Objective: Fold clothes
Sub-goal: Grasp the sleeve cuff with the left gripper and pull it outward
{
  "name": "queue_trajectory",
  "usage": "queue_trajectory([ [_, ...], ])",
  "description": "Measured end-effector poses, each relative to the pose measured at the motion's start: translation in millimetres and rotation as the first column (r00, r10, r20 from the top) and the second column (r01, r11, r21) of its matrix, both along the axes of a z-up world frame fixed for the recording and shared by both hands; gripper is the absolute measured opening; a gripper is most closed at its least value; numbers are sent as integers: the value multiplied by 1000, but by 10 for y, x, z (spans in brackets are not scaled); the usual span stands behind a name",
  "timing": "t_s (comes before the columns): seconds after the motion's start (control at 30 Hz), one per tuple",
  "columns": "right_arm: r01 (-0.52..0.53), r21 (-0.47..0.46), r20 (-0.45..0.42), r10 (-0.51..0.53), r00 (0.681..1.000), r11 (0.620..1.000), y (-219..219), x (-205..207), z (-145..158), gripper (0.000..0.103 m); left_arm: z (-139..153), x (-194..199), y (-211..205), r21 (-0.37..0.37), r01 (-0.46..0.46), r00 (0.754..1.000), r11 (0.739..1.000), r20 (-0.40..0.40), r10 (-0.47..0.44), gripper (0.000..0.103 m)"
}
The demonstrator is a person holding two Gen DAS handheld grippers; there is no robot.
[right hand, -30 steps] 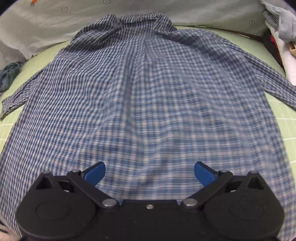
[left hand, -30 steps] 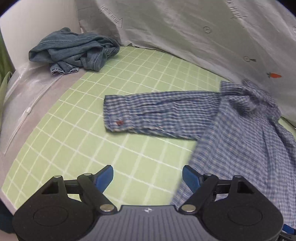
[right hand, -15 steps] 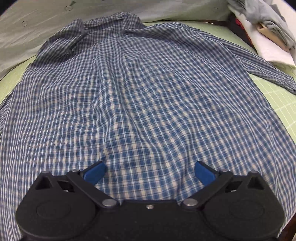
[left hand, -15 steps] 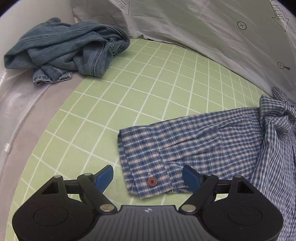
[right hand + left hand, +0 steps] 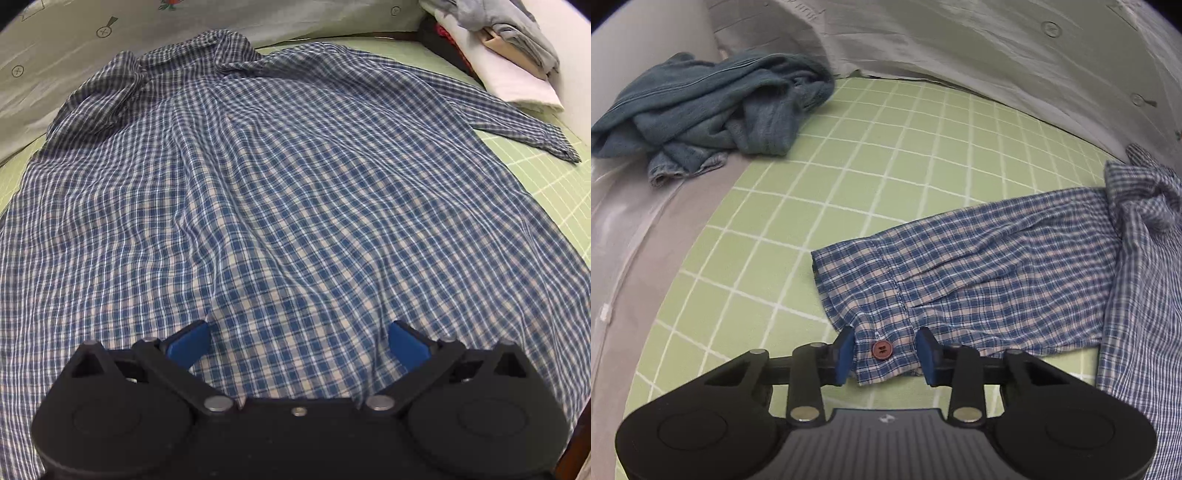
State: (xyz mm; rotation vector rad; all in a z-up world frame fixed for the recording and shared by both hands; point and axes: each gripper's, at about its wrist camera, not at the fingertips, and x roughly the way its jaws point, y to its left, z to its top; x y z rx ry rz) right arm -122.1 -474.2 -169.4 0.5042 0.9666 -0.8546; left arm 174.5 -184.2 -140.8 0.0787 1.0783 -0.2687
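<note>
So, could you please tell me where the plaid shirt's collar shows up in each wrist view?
Left wrist view: the collar sits bunched at the far right edge, beyond the sleeve whose cuff lies between the left gripper pads.
Right wrist view: the collar lies top centre, beyond the open right gripper.
Shared landmark: the green grid mat under the plaid shirt.

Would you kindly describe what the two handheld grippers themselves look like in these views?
Both are matte black with two round side lobes, crossed linkage arms on silver pivot pins, and blue fingertip pads. The left gripper has a ribbed grey centre plate bearing a small white logo; the right gripper has a plain black centre with one screw. No cables show.
</note>
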Motion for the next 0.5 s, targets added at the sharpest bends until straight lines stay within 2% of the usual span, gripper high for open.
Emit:
queue_trajectory([
  [0.2, -7, 6, -5, 7, 1000, 1000, -5, 4, 9, 103, 1, 55, 516, 69, -123, 992, 990, 19, 122, 38],
  [0.33, -11, 2, -2, 11, 1000, 1000, 4, 10, -2, 103, -8, 108, 907, 140, -215, 976, 966, 48, 211, 38],
  [0.5, -21, -3, 2, 21, 1000, 1000, -9, -14, 0, 103, 1, 140, 1242, 125, -294, 956, 948, 34, 292, 38],
])
